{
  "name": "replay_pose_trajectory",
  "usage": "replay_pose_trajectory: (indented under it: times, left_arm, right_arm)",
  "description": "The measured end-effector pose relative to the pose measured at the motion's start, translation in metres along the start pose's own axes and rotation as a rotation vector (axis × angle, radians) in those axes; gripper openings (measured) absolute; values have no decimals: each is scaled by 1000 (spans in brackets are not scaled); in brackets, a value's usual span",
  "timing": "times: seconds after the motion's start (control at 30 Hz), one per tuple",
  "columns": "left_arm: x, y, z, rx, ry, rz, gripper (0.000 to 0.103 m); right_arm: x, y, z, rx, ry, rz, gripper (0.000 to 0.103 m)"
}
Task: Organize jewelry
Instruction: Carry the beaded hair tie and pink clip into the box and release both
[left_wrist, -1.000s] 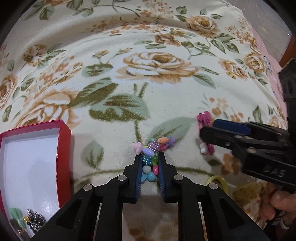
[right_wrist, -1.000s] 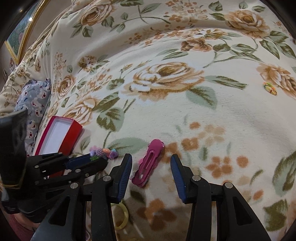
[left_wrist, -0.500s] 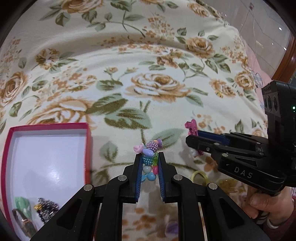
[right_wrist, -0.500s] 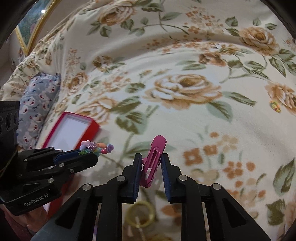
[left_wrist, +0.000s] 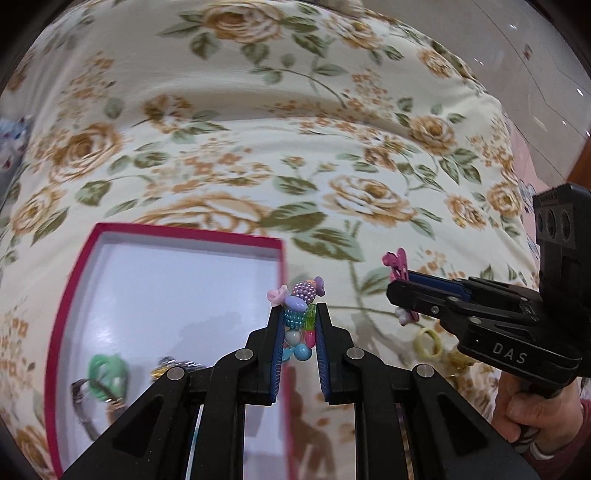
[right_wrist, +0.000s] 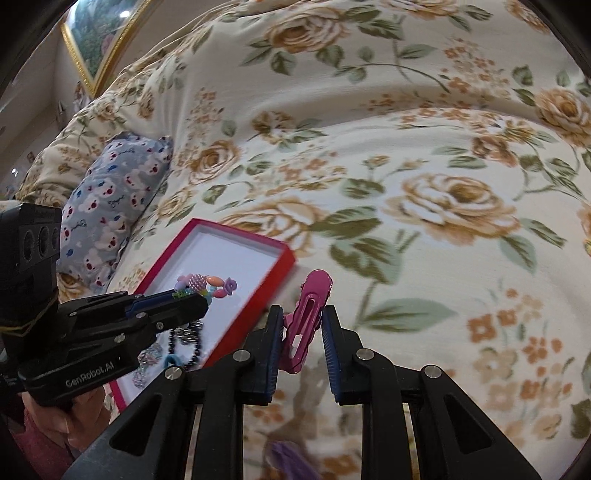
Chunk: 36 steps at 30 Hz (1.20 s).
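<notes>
Left tool (left_wrist: 298, 320) pinched a bead bracelet (left_wrist: 298, 314) by the red box (left_wrist: 177, 233) rim. Right tool (right_wrist: 303, 325) pinched a pink clip (right_wrist: 308, 314) above the bed (right_wrist: 424, 155).

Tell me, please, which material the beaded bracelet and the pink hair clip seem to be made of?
Beaded bracelet: probably plastic beads, glossy and pearly, in bright mixed colours and moulded shapes. Pink hair clip: looks like smooth, shiny plastic or painted metal; uniform pink with highlights, so I cannot tell which.

My black left gripper (left_wrist: 298, 317) pinches pastel beads (left_wrist: 300, 314) (lilac, turquoise, lime, pink); my right gripper (right_wrist: 303, 325) clamps a magenta clip (right_wrist: 308, 314). Red-rimmed white box (left_wrist: 177, 230), cream bedspread (right_wrist: 406, 147) with tan roses.
</notes>
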<state>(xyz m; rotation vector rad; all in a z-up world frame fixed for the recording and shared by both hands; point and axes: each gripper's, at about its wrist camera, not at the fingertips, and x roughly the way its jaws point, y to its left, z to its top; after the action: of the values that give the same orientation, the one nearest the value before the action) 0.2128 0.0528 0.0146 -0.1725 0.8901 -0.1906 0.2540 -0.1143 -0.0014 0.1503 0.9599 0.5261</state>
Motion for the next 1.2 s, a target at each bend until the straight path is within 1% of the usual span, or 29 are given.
replay_pose_trajectory:
  times: [0.3, 0.6, 0.83, 0.97, 1.07, 1.2]
  left_arm:
    - [-21, 37, -13, -77, -11, 47, 15]
    - [-24, 66, -12, -137, -21, 83, 15]
    - [-10, 89, -9, -176, 0, 107, 15]
    - [3, 99, -5, -182, 19, 123, 15]
    - [14, 104, -4, -181, 42, 140, 15]
    - [24, 109, -3, -192, 55, 144, 15]
  right_arm:
    - [21, 37, 2, -42, 26, 63, 21]
    - [49, 71, 6, -79, 59, 112, 21]
    - [75, 83, 8, -92, 99, 118, 21]
    - [88, 86, 7, -106, 122, 113, 21]
    - [96, 87, 7, -111, 136, 106, 21]
    - [104, 89, 8, -123, 146, 96, 21]
